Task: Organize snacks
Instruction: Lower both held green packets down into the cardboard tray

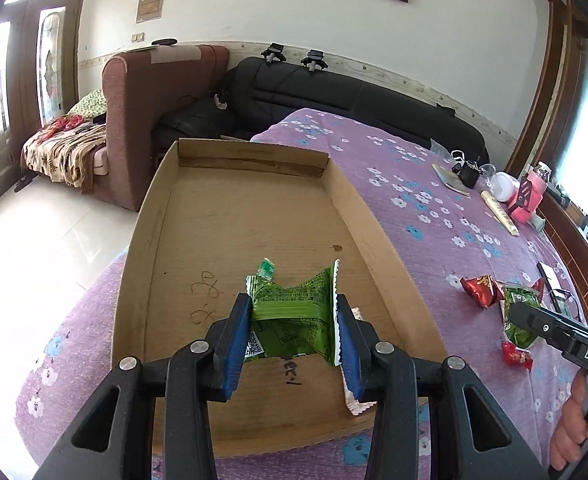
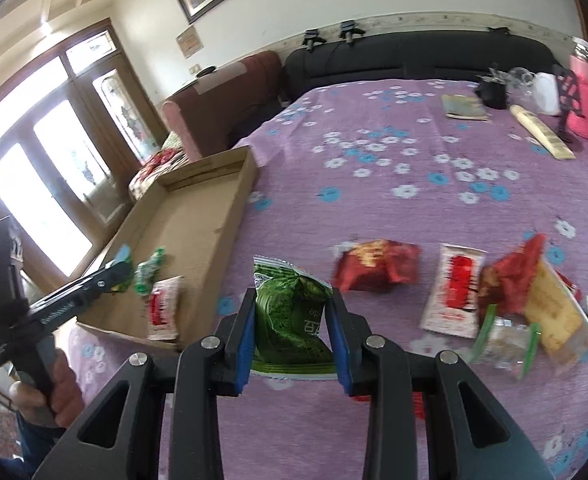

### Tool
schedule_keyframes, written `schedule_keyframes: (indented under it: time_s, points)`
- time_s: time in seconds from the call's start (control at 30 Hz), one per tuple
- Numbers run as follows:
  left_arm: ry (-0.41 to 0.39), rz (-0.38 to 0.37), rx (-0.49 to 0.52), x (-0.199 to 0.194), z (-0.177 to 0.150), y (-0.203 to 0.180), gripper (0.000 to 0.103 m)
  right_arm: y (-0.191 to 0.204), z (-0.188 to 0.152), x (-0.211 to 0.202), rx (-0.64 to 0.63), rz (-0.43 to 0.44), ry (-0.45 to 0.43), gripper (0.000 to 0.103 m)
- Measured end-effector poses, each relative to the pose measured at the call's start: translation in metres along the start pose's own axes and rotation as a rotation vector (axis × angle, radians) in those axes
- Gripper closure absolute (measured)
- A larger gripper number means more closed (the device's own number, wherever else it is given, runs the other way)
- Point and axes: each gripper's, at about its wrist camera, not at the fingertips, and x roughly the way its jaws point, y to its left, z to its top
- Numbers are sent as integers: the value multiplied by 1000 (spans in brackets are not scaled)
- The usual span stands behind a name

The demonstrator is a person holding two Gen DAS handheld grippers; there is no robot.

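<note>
Cardboard tray (image 1: 378, 232) holding white-red packet (image 2: 164, 308), both tongs (image 1: 294, 320) (image 2: 290, 322) clamping green snack packets (image 1: 294, 312) (image 2: 290, 320).

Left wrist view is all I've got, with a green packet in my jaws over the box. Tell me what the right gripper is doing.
Observer: The right gripper is shut on a second green packet, above the purple cloth, not over the cardboard box.
Operator: Report what's left on the cloth near it.
Observer: Just beyond it lie a red packet and a white packet with a red label, side by side.
Operator: Say whether anything sits in the box already.
Observer: A white-and-red packet lies flat at the box's near end, right of your left gripper.
</note>
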Motion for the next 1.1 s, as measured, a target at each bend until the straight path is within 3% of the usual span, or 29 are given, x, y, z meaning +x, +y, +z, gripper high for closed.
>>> schedule_keyframes:
  time_s: [0.53,1.1]
  points:
    - [21,9,-38,7,-6,20,60,95,14,57,-134,106,79,71]
    - [75,53,35,20,-8,6,60,92,10,92,-112,144,100,71]
